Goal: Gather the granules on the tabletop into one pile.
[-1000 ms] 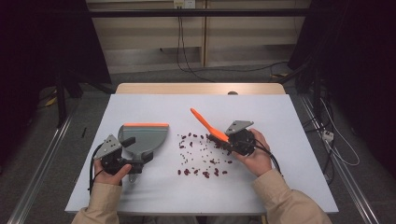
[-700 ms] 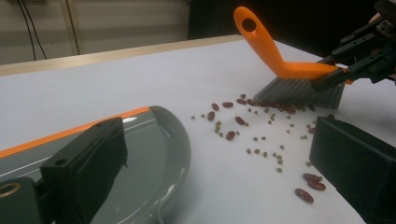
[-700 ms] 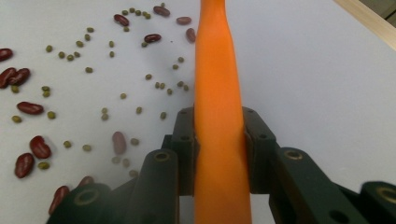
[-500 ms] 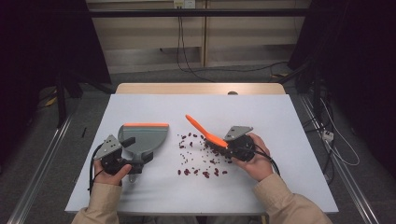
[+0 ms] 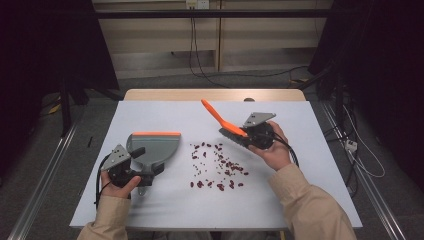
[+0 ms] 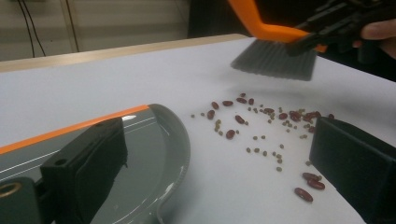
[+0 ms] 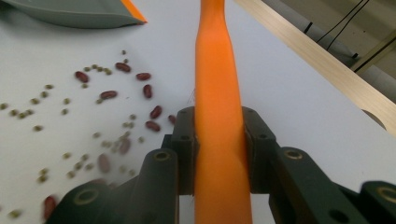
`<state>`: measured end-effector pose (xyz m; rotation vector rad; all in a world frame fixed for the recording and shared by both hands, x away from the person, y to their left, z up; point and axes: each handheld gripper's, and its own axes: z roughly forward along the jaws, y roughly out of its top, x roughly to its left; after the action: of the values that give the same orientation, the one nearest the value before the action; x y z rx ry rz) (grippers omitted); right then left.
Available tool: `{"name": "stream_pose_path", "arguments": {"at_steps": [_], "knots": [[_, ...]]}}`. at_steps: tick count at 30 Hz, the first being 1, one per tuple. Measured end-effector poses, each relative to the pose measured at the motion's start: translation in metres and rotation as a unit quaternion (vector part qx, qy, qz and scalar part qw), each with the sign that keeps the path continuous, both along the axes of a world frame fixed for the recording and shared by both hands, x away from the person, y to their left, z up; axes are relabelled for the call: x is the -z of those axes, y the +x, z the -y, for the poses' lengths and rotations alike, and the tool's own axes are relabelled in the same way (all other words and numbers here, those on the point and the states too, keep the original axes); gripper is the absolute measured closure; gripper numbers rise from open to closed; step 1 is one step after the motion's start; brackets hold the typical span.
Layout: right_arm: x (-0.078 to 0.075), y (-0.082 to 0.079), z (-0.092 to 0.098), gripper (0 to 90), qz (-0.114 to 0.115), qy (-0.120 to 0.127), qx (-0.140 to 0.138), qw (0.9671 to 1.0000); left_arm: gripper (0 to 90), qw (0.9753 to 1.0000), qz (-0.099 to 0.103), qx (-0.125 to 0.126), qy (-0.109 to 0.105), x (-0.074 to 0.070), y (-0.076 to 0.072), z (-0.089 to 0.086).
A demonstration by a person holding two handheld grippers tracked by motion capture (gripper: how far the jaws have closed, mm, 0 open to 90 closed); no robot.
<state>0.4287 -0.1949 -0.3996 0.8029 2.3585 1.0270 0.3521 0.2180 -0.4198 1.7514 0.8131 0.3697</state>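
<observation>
Dark red and small greenish beans (image 5: 217,165) lie scattered mid-table, also seen from the sides (image 6: 261,126) (image 7: 112,93). A grey dustpan (image 5: 155,142) with an orange lip rests flat to their left. My left gripper (image 5: 147,160) is open, one jaw over the pan (image 6: 140,154) and the other over bare table, with a gap between that jaw and the pan's rim. My right gripper (image 5: 250,137) is shut on the orange handle of a brush (image 5: 220,117), whose grey bristles (image 6: 275,58) hang above the beans' far right side. The handle (image 7: 217,93) runs between the jaws of that gripper (image 7: 219,149).
The white table (image 5: 300,200) has a wooden strip along its far edge (image 5: 215,94). Bare surface lies in front of the beans and to the right. Cables run over the floor beyond the table, and metal rails flank both sides.
My right gripper has lifted the brush and carried it away from me, off the bean pile. The left gripper and dustpan have stayed put.
</observation>
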Motion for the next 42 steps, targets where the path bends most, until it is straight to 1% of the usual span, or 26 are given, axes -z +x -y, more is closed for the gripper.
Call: {"name": "stream_pose_path", "arguments": {"at_steps": [1, 4, 7, 10, 11, 13, 14, 16, 17, 19, 24, 28, 33, 38, 42], "knots": [[0.003, 0.007, -0.002, 71.5, 0.002, -0.004, -0.005, 1.0000, 4.0, 1.0000, 0.000, 0.001, 0.000, 0.000, 0.000, 0.000], [0.011, 0.027, -0.012, 71.5, 0.005, -0.006, -0.018, 0.9998, 4.0, 1.0000, -0.002, -0.003, -0.002, 0.001, 0.000, -0.001], [0.016, 0.042, -0.022, 71.5, 0.009, -0.010, -0.034, 0.9993, 4.0, 1.0000, -0.004, -0.006, -0.004, 0.002, 0.001, -0.003], [0.018, 0.051, -0.032, 71.5, 0.020, -0.009, -0.043, 0.9989, 4.0, 0.9999, -0.005, -0.009, -0.003, 0.002, 0.002, -0.004], [0.020, 0.052, -0.036, 71.5, 0.018, -0.011, -0.048, 0.9986, 4.0, 0.9999, -0.006, -0.009, -0.004, 0.002, 0.002, -0.004], [0.027, 0.053, -0.042, 71.5, 0.012, -0.025, -0.063, 0.9977, 4.0, 0.9999, -0.006, -0.010, -0.004, 0.003, 0.003, -0.005], [0.028, 0.052, -0.045, 71.6, 0.010, -0.016, -0.075, 0.9970, 4.0, 0.9999, -0.007, -0.012, -0.005, 0.003, 0.003, -0.005], [0.028, 0.047, -0.049, 71.6, 0.014, -0.034, -0.091, 0.9952, 4.0, 0.9999, -0.007, -0.010, -0.001, 0.004, 0.003, -0.005], [0.028, 0.045, -0.050, 71.6, 0.014, -0.039, -0.099, 0.9943, 4.0, 0.9999, -0.008, -0.011, -0.002, 0.004, 0.003, -0.005], [0.027, 0.039, -0.049, 71.6, 0.012, -0.041, -0.111, 0.9929, 4.0, 0.9999, -0.007, -0.012, -0.003, 0.004, 0.003, -0.006], [0.027, 0.022, -0.045, 71.4, 0.009, -0.036, -0.134, 0.9903, 4.0, 0.9999, -0.007, -0.015, -0.002, 0.004, 0.003, -0.006], [0.027, 0.008, -0.042, 71.3, 0.004, -0.034, -0.150, 0.9880, 4.0, 0.9998, -0.007, -0.017, -0.003, 0.003, 0.003, -0.007], [0.024, -0.008, -0.040, 71.3, -0.001, -0.042, -0.170, 0.9846, 4.0, 0.9998, -0.005, -0.017, -0.002, 0.003, 0.002, -0.007], [0.023, -0.019, -0.038, 71.2, -0.007, -0.044, -0.180, 0.9827, 4.0, 0.9998, -0.004, -0.017, 0.000, 0.003, 0.002, -0.007], [0.022, -0.028, -0.037, 71.2, -0.005, -0.045, -0.186, 0.9814, 4.0, 0.9998, -0.002, -0.019, 0.000, 0.002, 0.001, -0.008]]}}
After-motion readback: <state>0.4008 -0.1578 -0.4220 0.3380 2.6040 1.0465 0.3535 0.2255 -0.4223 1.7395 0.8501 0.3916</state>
